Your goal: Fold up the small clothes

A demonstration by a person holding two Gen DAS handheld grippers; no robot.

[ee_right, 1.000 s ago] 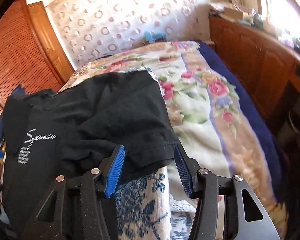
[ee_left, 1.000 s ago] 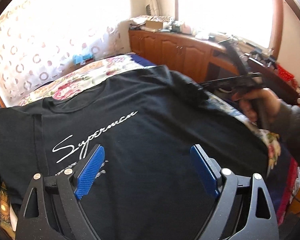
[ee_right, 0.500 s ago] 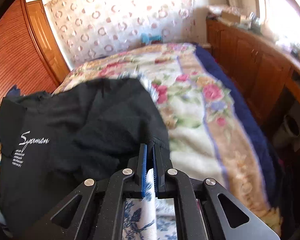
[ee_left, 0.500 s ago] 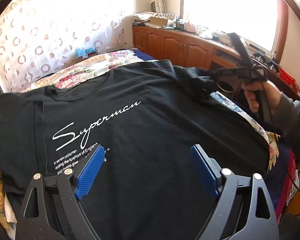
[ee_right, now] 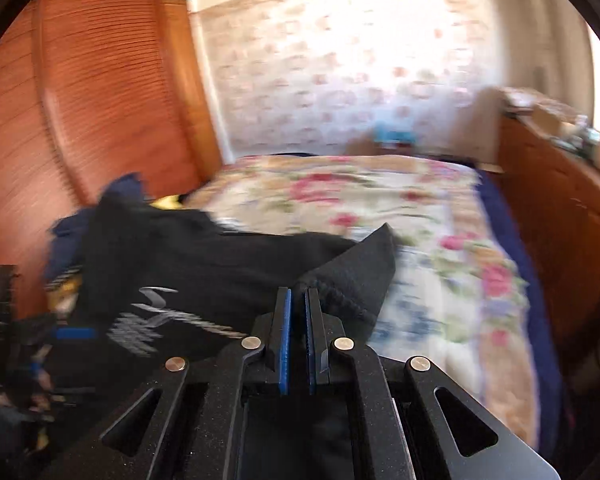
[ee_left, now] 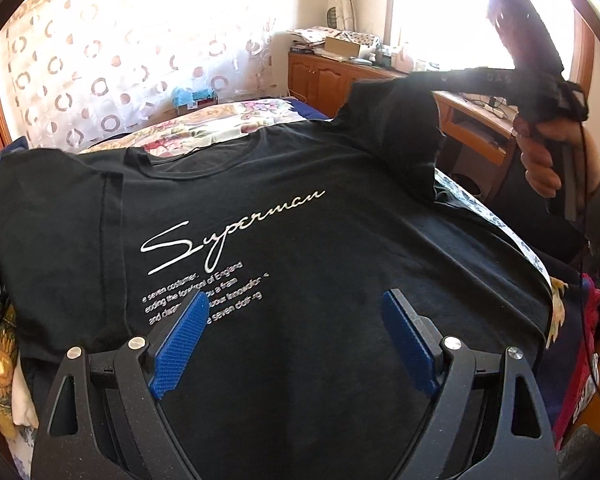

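Observation:
A black T-shirt (ee_left: 284,264) with white "Superman" script lies front up on the bed. My left gripper (ee_left: 296,312) is open and empty, hovering over the shirt's lower middle. My right gripper (ee_right: 298,300) is shut on the shirt's right sleeve (ee_right: 356,276) and holds it lifted above the bed. In the left wrist view the raised sleeve (ee_left: 396,128) hangs from the right gripper (ee_left: 432,80) at the upper right. The right wrist view is motion-blurred.
A floral bedspread (ee_right: 400,216) covers the bed. Wooden cabinets (ee_left: 340,76) with clutter run along the window side. A louvred wooden wardrobe (ee_right: 100,92) stands at the left. Dark blue clothes (ee_right: 116,200) lie beyond the shirt. Red fabric (ee_left: 588,320) hangs at the bed's right edge.
My right gripper closed on the sleeve, then lifted it up off the bed and swung toward the shirt's middle. My left gripper stayed open over the shirt.

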